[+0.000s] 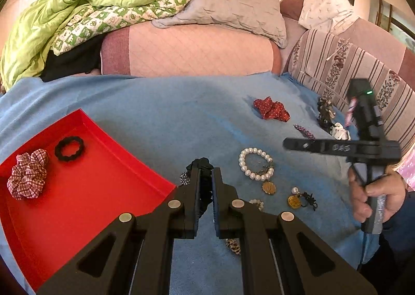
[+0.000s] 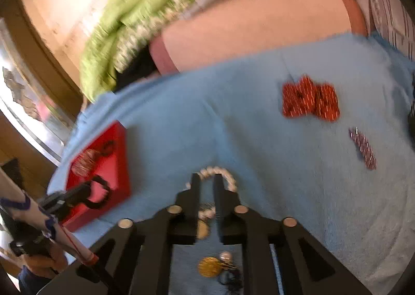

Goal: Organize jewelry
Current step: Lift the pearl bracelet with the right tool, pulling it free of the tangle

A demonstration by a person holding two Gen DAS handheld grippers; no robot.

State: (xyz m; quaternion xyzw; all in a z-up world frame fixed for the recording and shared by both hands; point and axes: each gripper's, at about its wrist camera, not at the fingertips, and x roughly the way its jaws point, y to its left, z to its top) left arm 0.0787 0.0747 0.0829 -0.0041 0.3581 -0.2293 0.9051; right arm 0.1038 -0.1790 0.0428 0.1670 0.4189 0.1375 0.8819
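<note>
just black ruffled scrunchie (image 1: 205, 165)

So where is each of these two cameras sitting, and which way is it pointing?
Left wrist view: sits on the left gripper, looking down along its fingers, which pinch a black hair tie, at the blue blanket and red tray; a hand holding the other gripper shows at right.
Right wrist view: sits on the right gripper, tilted and blurred, looking down over the pearl bracelet; the left gripper shows at lower left.
Shared: tray, bracelet, red dotted scrunchie, blanket.
</note>
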